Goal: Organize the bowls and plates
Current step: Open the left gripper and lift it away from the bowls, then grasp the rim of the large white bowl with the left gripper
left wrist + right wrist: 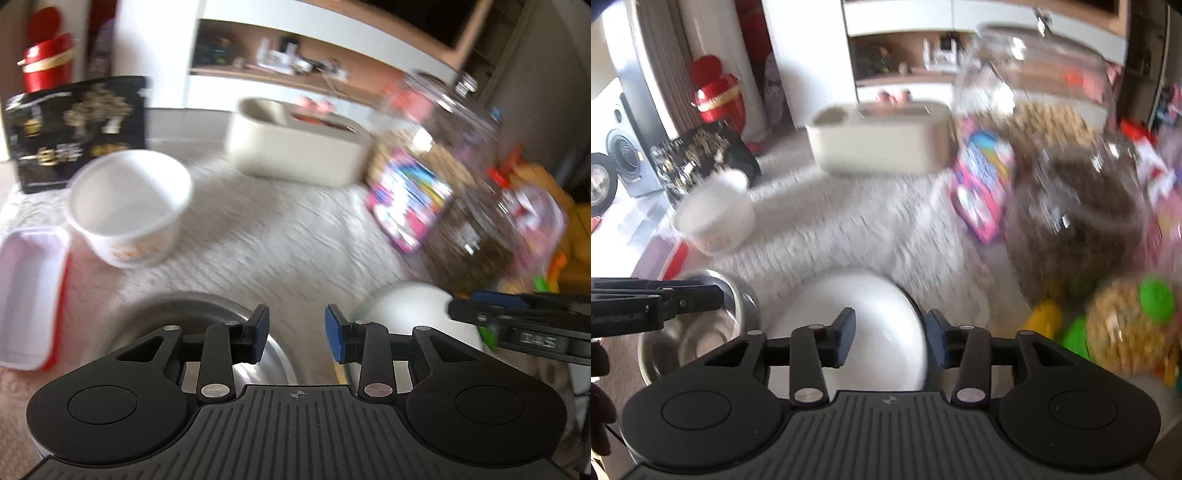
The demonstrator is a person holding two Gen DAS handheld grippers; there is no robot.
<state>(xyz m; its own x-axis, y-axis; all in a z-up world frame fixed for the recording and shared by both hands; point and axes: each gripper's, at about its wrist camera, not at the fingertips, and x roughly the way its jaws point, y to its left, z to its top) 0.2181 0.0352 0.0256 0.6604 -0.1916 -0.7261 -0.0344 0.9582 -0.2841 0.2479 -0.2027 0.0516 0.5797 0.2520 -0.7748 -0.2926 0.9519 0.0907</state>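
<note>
A steel bowl (177, 314) stands on the white tablecloth, partly under my left gripper (296, 334). That gripper is open, with only cloth showing between its blue pads. To its right lies a white bowl (849, 317), close under my right gripper (891, 341). The right jaws straddle the bowl's right rim with a wide gap and neither pad presses on it, so that gripper is open. A taller white bowl with an orange print (129, 206) stands further back on the left. Both views are blurred.
A white tray with a red edge (29, 295) lies at the far left. A black packet (77, 129) and a red jar (48, 62) stand behind it. A beige container (295, 147) sits at the back. Clear food jars (461, 166), a pink packet (406, 199) and a green-lidded jar (1126, 325) crowd the right.
</note>
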